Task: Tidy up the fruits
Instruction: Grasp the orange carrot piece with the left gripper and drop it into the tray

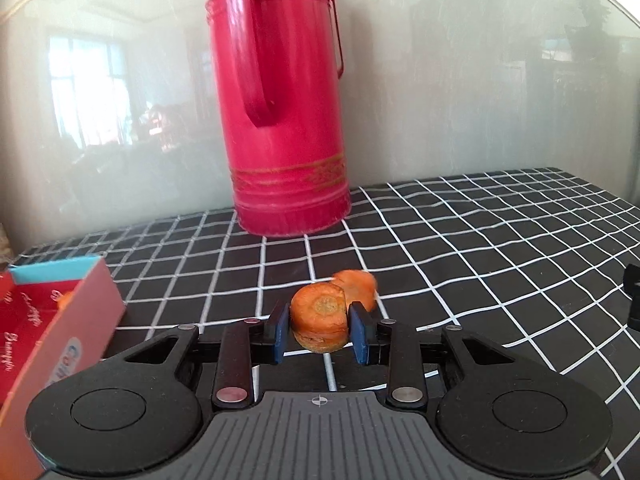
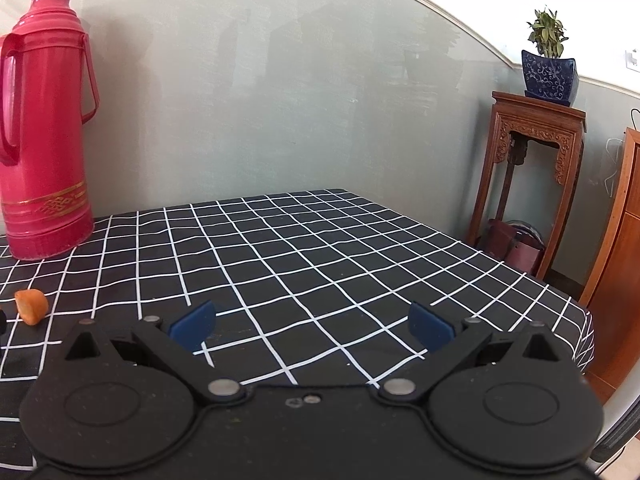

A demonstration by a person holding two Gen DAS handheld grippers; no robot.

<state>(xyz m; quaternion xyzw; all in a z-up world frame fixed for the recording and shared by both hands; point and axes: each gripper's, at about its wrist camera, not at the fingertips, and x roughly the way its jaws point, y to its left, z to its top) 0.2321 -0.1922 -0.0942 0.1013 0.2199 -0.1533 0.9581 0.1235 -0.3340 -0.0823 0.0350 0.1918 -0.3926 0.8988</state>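
Cardboard box point(image 1: 60, 320), red and lying open at the far left of the checked tablecloth point(image 1: 480, 240), already held what looked like one orange piece. Just right of it, the left gripper point(image 1: 320, 330) had its blue pads clamped on either side of a thick carrot chunk point(image 1: 319, 322), which appeared lifted clear of the cloth. A second carrot piece point(image 1: 356, 286) lay on the cloth just behind the held one, with a tall red thermos point(image 1: 280, 120) standing farther back against the wall. At the right, the right gripper point(image 2: 312, 326) hovered over bare cloth, jaws wide apart and holding nothing. The step in hand seemed to be carrying the chunk to the box; done well, that would mean keeping the squeeze steady, swinging left with the chunk above the box's near wall, and releasing only once it was over the opening. The remaining piece should be left undisturbed for the next pick.
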